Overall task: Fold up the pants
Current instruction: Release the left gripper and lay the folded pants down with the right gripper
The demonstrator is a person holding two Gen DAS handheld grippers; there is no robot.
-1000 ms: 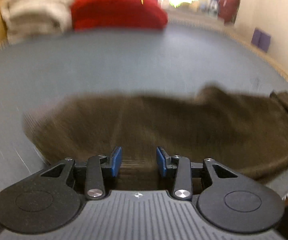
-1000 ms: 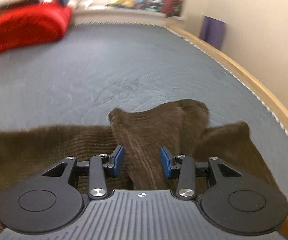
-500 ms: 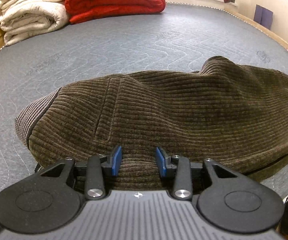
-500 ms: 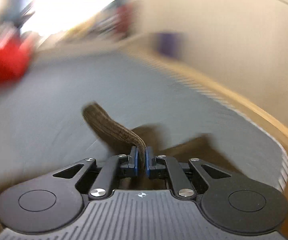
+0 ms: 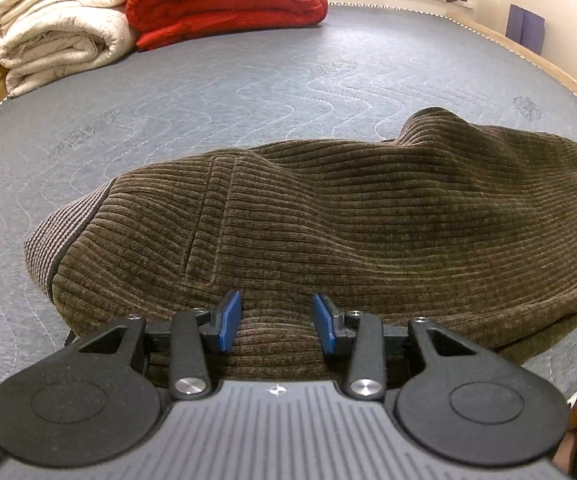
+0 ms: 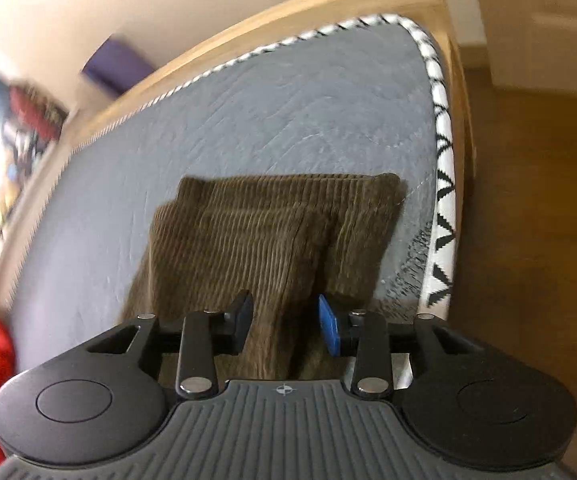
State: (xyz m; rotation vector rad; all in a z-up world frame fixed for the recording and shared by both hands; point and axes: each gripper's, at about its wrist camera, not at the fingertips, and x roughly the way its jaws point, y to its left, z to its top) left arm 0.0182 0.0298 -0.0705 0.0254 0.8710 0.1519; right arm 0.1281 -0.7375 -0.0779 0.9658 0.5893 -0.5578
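Nearest, the left gripper (image 5: pixel 276 322) stands parted over the brown corduroy pants (image 5: pixel 328 224), nothing pinched; the right gripper (image 6: pixel 284 324) is opening above blurred stacked leg ends near the mattress (image 6: pixel 248 120) corner. Only the left view shows the waistband and, farther off, folded blankets (image 5: pixel 60 32).

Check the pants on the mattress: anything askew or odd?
The brown corduroy pants are not flat: a raised hump on the far side. At the leg ends, the layers are offset, edges not aligned. No damage visible.
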